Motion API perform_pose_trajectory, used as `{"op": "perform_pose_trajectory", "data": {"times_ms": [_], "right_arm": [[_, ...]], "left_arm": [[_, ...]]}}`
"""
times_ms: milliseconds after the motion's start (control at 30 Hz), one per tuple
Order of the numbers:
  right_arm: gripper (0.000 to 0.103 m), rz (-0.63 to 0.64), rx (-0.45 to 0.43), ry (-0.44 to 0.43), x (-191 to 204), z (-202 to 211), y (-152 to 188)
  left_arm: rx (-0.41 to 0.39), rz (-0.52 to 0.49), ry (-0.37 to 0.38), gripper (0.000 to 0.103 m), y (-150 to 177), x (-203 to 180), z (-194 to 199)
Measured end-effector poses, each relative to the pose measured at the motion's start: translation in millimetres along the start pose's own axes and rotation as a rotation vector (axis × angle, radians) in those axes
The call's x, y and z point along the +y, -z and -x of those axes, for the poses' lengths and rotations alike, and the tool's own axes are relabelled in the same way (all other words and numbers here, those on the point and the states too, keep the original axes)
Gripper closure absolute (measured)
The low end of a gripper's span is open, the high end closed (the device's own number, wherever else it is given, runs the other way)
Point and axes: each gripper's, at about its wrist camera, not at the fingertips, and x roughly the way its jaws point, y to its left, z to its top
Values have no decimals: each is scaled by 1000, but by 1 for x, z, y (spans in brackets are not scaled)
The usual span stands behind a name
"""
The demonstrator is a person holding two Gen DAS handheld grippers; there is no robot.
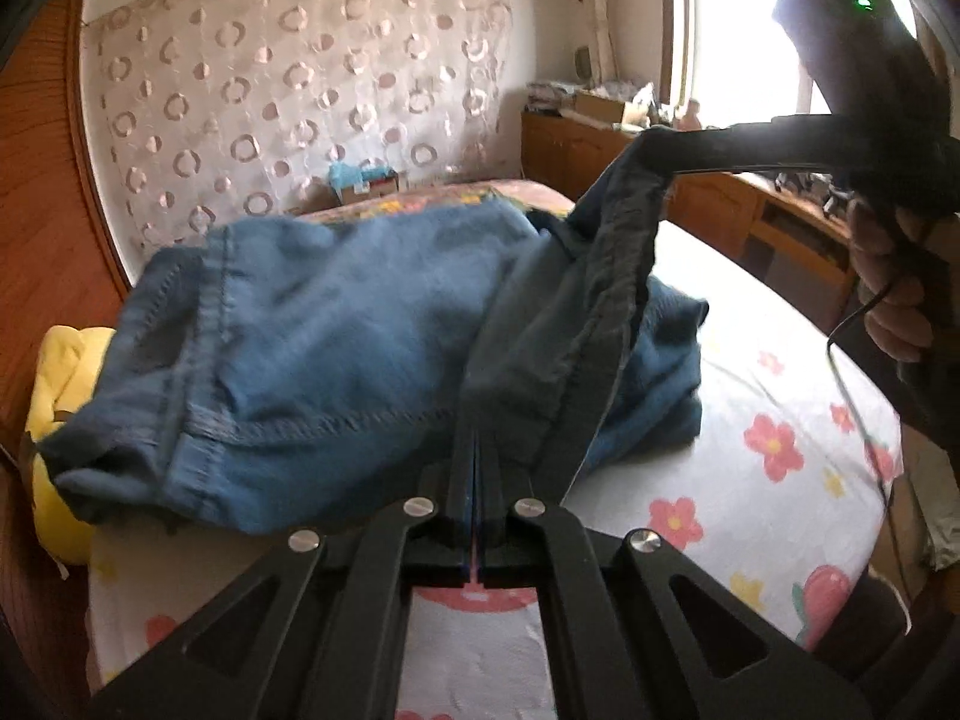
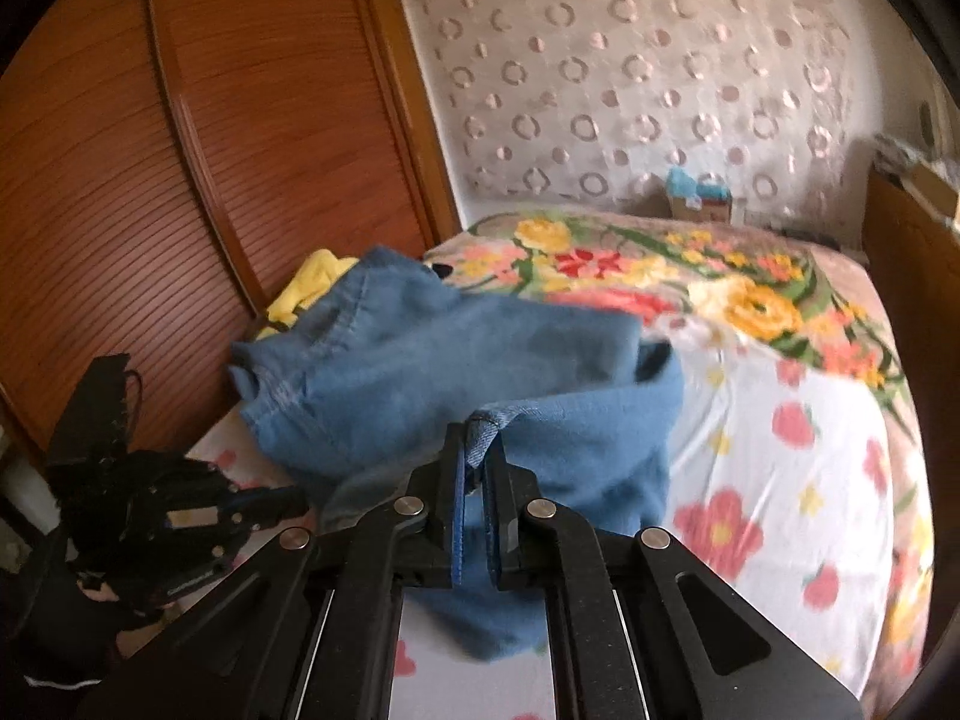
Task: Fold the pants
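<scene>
Blue denim pants (image 1: 312,336) lie bunched on the bed, partly lifted. My left gripper (image 1: 477,420) is shut on the pants' dark waistband edge (image 1: 576,312), which stretches up and right to my right gripper (image 1: 678,156), also clamped on it. In the right wrist view my right gripper (image 2: 477,438) is shut on a hem of the pants (image 2: 420,360), with the fabric hanging below the fingers. The left gripper (image 2: 288,507) shows at lower left in that view, its tips against the denim.
The bed has a white flowered sheet (image 1: 750,456) and a floral quilt (image 2: 690,276) further back. A yellow cloth (image 1: 66,396) lies under the pants by the wooden slatted wardrobe (image 2: 150,180). A wooden cabinet (image 1: 576,150) stands by the window.
</scene>
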Motion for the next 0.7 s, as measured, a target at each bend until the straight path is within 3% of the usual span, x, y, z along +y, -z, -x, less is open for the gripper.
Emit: {"op": "perform_pose_trajectory", "data": {"times_ms": [100, 167, 233, 400, 600, 667, 700], "right_arm": [[101, 46, 5, -3, 10, -10, -20], [101, 84, 17, -10, 21, -23, -36], [101, 105, 29, -15, 28, -35, -46], [101, 139, 57, -15, 39, -66, -58], [101, 133, 57, -22, 36, -73, -56], [101, 130, 53, -24, 35, -73, -58], [101, 127, 49, -25, 33, -73, -59]], "left_arm": [[-32, 25, 17, 98, -7, 9, 9], [-53, 30, 16, 80, -10, 14, 12], [-60, 37, 28, 74, -10, 20, 12], [-27, 53, 85, 72, -12, 25, -6], [59, 103, 29, 71, -13, 38, -49], [33, 121, 95, 73, -13, 40, -51], [24, 122, 105, 91, -13, 40, -50]]}}
